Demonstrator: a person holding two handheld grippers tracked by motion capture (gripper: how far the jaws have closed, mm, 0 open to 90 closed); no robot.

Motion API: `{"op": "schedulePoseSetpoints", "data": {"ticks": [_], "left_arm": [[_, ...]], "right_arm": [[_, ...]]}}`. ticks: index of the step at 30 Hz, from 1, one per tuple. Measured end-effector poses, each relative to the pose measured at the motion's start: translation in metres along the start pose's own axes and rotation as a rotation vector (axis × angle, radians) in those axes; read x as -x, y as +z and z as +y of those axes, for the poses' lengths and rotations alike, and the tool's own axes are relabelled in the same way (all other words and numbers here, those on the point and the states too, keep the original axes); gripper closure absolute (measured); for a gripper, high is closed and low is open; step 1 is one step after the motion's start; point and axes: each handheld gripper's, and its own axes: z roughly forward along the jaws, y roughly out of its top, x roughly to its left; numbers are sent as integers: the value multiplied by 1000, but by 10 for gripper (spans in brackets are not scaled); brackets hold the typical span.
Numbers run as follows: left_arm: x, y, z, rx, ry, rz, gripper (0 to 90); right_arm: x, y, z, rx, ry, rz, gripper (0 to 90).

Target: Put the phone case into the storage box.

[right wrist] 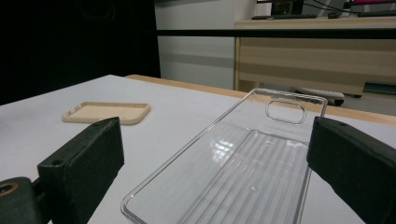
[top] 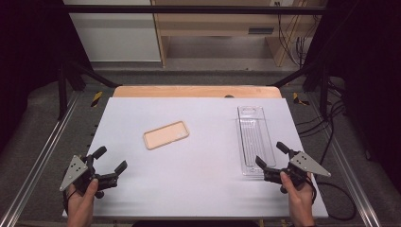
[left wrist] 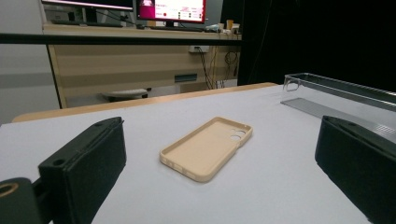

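A beige phone case [top: 166,135] lies hollow side up near the middle of the white table top [top: 203,184]. A clear plastic tray [top: 254,139] lies lengthwise at the right. My left gripper [top: 109,161] rests at the front left, open, nothing between its jaws; the beige phone case [left wrist: 208,147] lies ahead of it, the clear plastic tray [left wrist: 341,95] farther to its right. My right gripper [top: 271,154] is open at the tray's near end. In its view the clear tray [right wrist: 247,163] reaches between the jaws and the beige case [right wrist: 107,112] lies far left.
A wooden table edge [top: 196,91] runs along the back, with a wooden desk [top: 217,23] and cables [top: 295,42] behind it. Metal rails [top: 40,151] flank the table on both sides. A monitor [left wrist: 170,9] stands on the far desk.
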Motion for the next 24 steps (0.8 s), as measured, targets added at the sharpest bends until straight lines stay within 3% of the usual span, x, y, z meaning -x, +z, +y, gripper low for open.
{"op": "schedulePoseSetpoints", "data": {"ticks": [11,24], "left_arm": [[1,1,1,-32,-30,18,23],[17,16,1,-109,-31,11,29]], "right_arm": [[-2,0,-1,-3,-5,-1,36],[0,-3,0,9,5,-15,33]]}}
